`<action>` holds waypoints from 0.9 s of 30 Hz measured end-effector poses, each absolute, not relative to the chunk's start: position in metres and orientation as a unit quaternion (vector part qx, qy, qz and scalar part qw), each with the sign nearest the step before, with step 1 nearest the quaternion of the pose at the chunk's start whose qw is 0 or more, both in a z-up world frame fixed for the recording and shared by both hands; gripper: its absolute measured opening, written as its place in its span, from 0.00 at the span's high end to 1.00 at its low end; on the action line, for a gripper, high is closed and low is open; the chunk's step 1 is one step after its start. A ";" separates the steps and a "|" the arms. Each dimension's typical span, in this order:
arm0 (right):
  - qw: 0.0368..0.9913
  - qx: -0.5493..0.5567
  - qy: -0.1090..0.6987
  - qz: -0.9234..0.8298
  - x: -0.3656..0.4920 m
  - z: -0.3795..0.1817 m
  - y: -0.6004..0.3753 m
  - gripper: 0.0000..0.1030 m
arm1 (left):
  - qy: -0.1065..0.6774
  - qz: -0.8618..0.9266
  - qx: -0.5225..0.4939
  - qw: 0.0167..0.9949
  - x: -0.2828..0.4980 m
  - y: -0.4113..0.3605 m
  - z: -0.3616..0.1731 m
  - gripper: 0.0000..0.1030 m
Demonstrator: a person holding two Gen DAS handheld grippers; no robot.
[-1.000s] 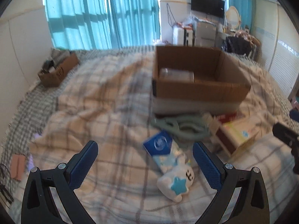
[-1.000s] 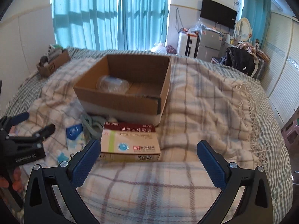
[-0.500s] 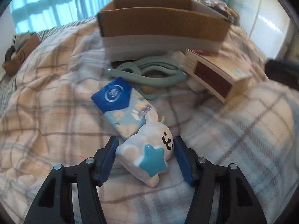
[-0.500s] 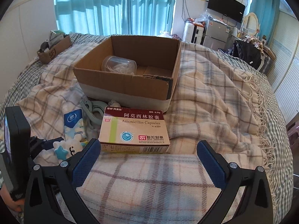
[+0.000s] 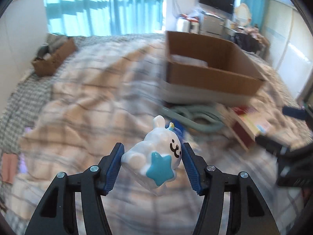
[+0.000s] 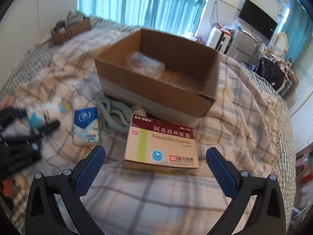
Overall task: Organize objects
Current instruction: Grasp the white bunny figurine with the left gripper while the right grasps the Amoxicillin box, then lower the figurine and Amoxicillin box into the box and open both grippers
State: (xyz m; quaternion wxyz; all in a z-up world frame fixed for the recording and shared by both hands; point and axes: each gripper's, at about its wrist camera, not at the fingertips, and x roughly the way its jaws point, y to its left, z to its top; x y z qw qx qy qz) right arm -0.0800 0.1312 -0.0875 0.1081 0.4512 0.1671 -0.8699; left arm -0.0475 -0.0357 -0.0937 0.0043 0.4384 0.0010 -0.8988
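Observation:
My left gripper is shut on a white rabbit toy with a blue star, held above the plaid blanket. It shows blurred at the left of the right wrist view. My right gripper is open and empty, just in front of a medicine box. An open cardboard box stands behind, with a clear plastic jar inside. A blue tissue pack and a grey-green hanger lie beside the box.
A small cardboard box of items sits at the bed's far left corner. The plaid blanket covers the bed. Furniture and a TV stand beyond the bed at the back right.
My left gripper closed on the rabbit toy and lifted it off the blanket. My right gripper moved a little closer to the medicine box and stayed open.

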 end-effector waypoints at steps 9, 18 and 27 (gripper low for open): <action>0.061 0.501 0.294 -0.812 -0.099 -0.144 0.097 0.17 | 0.044 -0.889 0.454 0.029 -0.074 -0.062 -0.109 0.40; 0.040 0.465 0.330 -0.820 -0.095 -0.128 0.096 0.50 | 0.036 -0.892 0.451 0.014 -0.078 -0.054 -0.092 0.40; 0.058 0.402 0.304 -0.862 -0.093 -0.061 0.126 0.72 | 0.038 -0.906 0.421 -0.005 -0.089 -0.040 -0.051 0.40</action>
